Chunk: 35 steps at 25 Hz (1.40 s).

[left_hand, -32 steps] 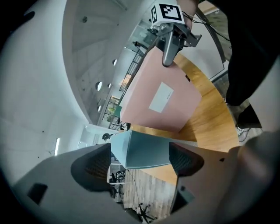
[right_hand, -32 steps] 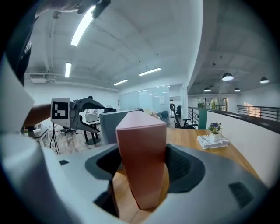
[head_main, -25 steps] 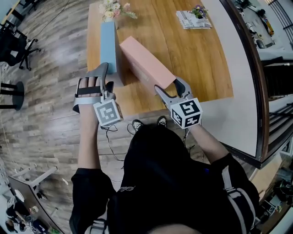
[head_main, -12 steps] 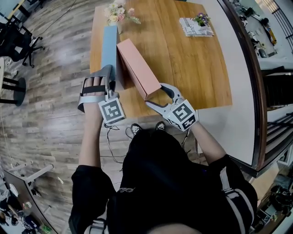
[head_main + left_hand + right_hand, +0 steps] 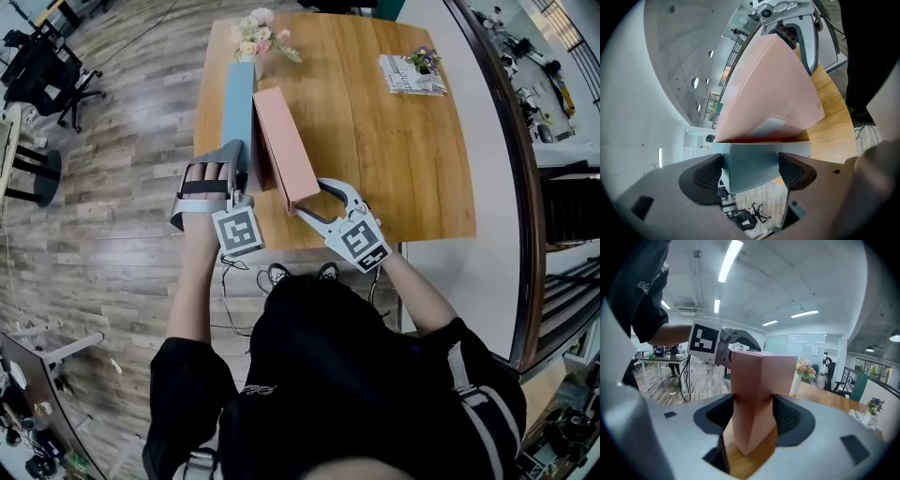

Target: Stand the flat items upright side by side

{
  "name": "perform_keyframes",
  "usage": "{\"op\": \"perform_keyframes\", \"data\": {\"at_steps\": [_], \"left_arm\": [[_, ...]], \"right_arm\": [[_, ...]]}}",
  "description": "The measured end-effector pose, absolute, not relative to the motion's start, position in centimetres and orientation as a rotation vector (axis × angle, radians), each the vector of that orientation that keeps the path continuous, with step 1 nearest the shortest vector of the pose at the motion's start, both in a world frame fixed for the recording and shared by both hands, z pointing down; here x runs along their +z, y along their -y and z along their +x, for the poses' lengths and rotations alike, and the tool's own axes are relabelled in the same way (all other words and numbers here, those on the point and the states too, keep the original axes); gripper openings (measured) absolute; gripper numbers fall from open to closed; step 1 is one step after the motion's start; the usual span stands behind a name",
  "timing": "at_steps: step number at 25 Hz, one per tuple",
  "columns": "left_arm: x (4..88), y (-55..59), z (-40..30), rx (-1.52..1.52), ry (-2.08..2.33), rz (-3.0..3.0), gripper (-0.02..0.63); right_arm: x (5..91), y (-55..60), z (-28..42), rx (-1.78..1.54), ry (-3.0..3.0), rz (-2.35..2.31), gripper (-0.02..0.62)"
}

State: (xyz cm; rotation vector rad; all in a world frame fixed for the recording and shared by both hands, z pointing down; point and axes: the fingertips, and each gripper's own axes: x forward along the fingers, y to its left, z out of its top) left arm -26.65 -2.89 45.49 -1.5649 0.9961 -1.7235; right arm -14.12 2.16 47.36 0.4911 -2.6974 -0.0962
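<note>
A flat blue box (image 5: 239, 108) stands on edge along the left side of the wooden table (image 5: 384, 150). My left gripper (image 5: 240, 161) is shut on its near end; its jaws closed a little. The blue end (image 5: 750, 164) fills the gap between the pads (image 5: 705, 178). A flat pink box (image 5: 281, 141) stands on edge close beside it on the right, nearly parallel. My right gripper (image 5: 307, 197) has just been closing and is shut on the pink box's near end (image 5: 754, 394), both pads against its sides. The pink face (image 5: 773, 93) rises just beyond the blue box.
A vase of flowers (image 5: 258, 33) stands at the table's far end, just past the blue box. A folded paper with a small flower bunch (image 5: 412, 70) lies at the far right. The table's near edge runs under both grippers. Office chairs (image 5: 42, 70) stand on the floor at left.
The pink box swung from slanting away to the right until it stands upright, parallel and close to the blue box. The right gripper rolled and moved left with it. The left gripper stayed put.
</note>
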Motion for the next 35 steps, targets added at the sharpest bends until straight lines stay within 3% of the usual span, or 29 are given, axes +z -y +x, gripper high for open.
{"op": "perform_keyframes", "data": {"at_steps": [12, 35], "left_arm": [[45.5, 3.1, -26.4, -1.713, -1.014, -1.563, 0.391], [45.3, 3.4, -26.1, -1.636, -0.984, -1.564, 0.397]], "right_arm": [[47.5, -0.1, -17.9, 0.003, 2.724, 0.543, 0.307], [48.1, 5.1, -20.1, 0.058, 2.715, 0.645, 0.299]]}}
